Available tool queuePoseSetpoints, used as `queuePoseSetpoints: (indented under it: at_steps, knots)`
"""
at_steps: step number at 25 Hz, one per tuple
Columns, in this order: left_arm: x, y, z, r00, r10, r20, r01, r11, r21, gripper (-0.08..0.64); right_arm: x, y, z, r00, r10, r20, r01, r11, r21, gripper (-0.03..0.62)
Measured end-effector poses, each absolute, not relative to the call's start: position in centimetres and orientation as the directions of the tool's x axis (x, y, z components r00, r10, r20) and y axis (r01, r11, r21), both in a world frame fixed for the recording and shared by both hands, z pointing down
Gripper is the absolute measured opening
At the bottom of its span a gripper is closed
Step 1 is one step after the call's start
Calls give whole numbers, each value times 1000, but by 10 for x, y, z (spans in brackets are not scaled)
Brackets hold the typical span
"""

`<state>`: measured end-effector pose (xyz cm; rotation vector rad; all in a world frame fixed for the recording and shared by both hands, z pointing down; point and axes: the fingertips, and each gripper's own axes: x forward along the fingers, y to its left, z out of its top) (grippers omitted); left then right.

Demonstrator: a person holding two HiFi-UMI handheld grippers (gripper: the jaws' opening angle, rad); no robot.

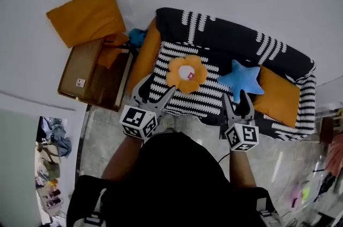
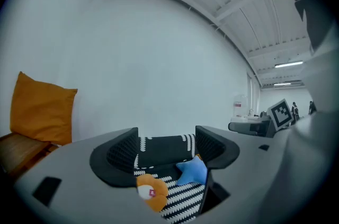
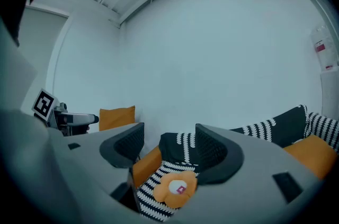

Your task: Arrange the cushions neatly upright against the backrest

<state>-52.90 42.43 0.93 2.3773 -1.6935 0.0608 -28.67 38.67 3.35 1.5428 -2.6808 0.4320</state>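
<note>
Sofa (image 1: 225,33): flower cushion (image 1: 186,73) lies mid-seat, star cushion (image 1: 242,80) just R of it. Orange cushion (image 1: 144,57) at L end, second orange cushion (image 1: 278,94) at R end. L gripper (image 1: 158,86) & R gripper (image 1: 237,98) over front edge, jaws apart, empty.

The sofa (image 1: 225,33) is black with white dashed stripes. The flower cushion (image 1: 186,73) is orange with a white centre. At its 3 o'clock the star cushion (image 1: 241,80) is plain blue, and at its 9 o'clock lies a plain orange cushion (image 1: 144,57). A second orange cushion (image 1: 278,96) is at the star's 4 o'clock. At the sofa's 9 o'clock the wooden table (image 1: 80,67) is brown.
</note>
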Motion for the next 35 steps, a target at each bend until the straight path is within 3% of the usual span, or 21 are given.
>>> queuePoseSetpoints:
  at_steps: [6, 19, 35]
  knots:
    - [-577, 367, 23, 363, -912, 192, -928, -336, 160, 351, -340, 336, 41, -493, -852, 176, -865, 459, -204, 323]
    - [-626, 304, 92, 390, -862, 324, -913, -317, 257, 352, -378, 285, 112, -446, -815, 370, -895, 395, -209, 327]
    - [-603, 213, 233, 408, -757, 510, -910, -293, 294, 351, -377, 190, 257, -436, -694, 573, -894, 405, -190, 327]
